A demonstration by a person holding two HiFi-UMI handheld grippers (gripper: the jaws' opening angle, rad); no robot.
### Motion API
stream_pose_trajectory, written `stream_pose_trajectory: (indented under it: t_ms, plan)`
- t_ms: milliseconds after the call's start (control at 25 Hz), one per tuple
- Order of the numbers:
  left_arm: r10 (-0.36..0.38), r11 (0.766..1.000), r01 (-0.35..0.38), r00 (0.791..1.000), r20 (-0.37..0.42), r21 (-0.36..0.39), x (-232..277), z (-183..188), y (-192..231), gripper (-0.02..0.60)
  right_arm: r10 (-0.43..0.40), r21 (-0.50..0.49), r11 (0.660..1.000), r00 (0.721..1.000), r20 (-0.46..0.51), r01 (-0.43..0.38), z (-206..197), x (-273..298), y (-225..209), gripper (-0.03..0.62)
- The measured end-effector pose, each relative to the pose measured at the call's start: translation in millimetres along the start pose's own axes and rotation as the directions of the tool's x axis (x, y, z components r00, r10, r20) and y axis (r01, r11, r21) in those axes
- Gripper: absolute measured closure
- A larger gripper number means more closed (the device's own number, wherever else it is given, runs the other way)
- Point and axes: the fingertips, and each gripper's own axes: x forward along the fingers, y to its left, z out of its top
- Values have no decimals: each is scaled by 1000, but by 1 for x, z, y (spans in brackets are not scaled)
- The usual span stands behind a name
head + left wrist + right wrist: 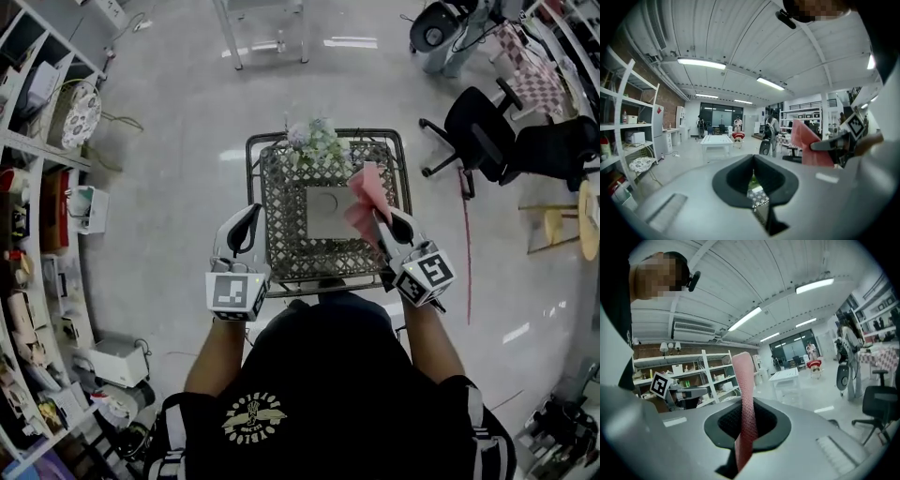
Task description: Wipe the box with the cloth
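Right gripper (746, 422) has its jaws clamped tight on the pink cloth (364, 192), which sticks up out of them over the 3 o'clock side of the box in the head view. The box (284, 220), lattice-sided with a grey panel (328, 214) on top, sits at 12 o'clock from the person, with a bunch of flowers (315, 141) at its far rim. Left gripper (249, 214) hovers just off the box's 9 o'clock side, jaws closed on nothing.

I see a black T-shirt (328, 366) with a pale winged emblem (254, 416) and white-striped sleeves (483, 431). My left gripper (250, 214) and right gripper (381, 218) are grey with black jaws, each bearing a black-and-white marker cube (236, 292).
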Motion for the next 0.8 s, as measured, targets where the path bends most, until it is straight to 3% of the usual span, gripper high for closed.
stream_pose_trajectory:
  t_ms: [160,360,480,600,800]
  plan:
    - [38,999,-38,997,-67,-10,14,-28,2,581,88,72,994,986,-143,-78,-71,47,-20,577]
    - [73,992,-87,986,-149,-90,23,-57,7,581,129,111,989,934,-332,-97,-173,96,-34,577]
    - [73,983,-96,987,-145,-156,20,-59,10,581,125,156,986,890,-439,-61,-231,128,-43,577]
    - [115,983,-139,976,-186,-120,7,-69,21,581,94,141,990,833,-545,-19,-281,153,-56,577]
    - [199,969,-226,952,-233,-96,-17,-82,36,581,51,79,997,752,-658,2,-327,184,-70,577]
